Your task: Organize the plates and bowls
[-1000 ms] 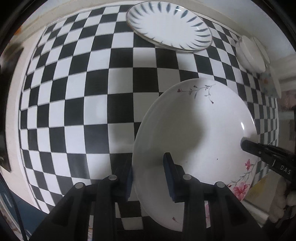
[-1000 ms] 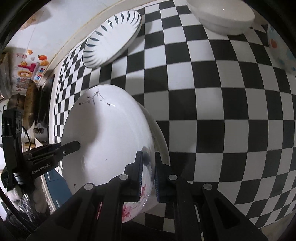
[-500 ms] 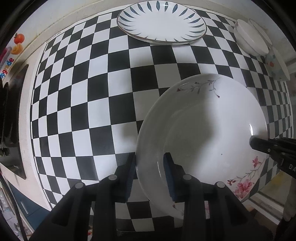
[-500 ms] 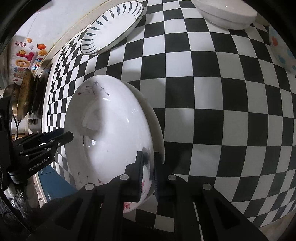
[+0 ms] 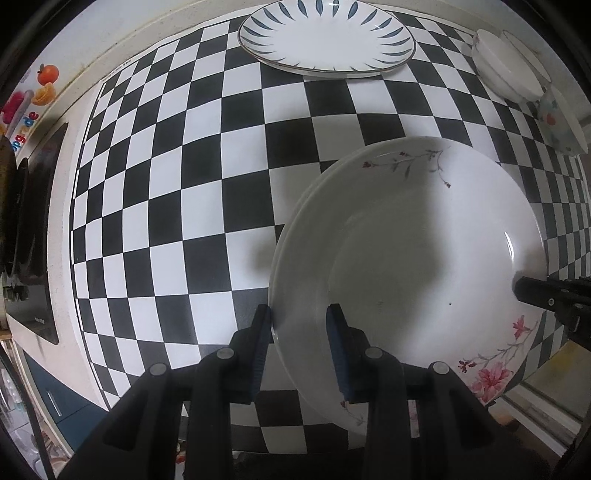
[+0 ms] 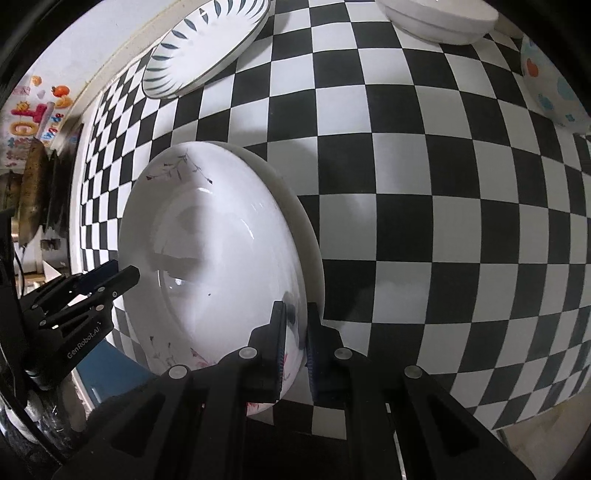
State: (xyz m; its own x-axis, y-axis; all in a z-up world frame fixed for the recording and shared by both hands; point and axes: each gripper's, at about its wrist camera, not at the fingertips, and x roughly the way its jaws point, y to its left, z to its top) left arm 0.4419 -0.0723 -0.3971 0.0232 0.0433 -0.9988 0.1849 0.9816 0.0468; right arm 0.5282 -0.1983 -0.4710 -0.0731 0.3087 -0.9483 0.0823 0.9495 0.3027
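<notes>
Checkered countertop (image 5: 207,206) is carrying everything: a blue-leaf plate (image 5: 325,35) is lying at the far edge, white bowls (image 5: 506,70) and a patterned bowl (image 5: 557,122) are sitting far right. Floral plate (image 5: 406,258) is resting nearest, seemingly stacked on a second plate (image 6: 314,258) whose rim is peeking out. Left gripper (image 5: 299,347) is straddling the near-left rim, jaws partly apart, not clearly pinching. Right gripper (image 6: 295,339) is squeezing the opposite rim, jaws nearly closed on it. Blue-leaf plate is lying straight ahead, likely the stacking target. Stove edge (image 5: 33,236) is showing at left.
</notes>
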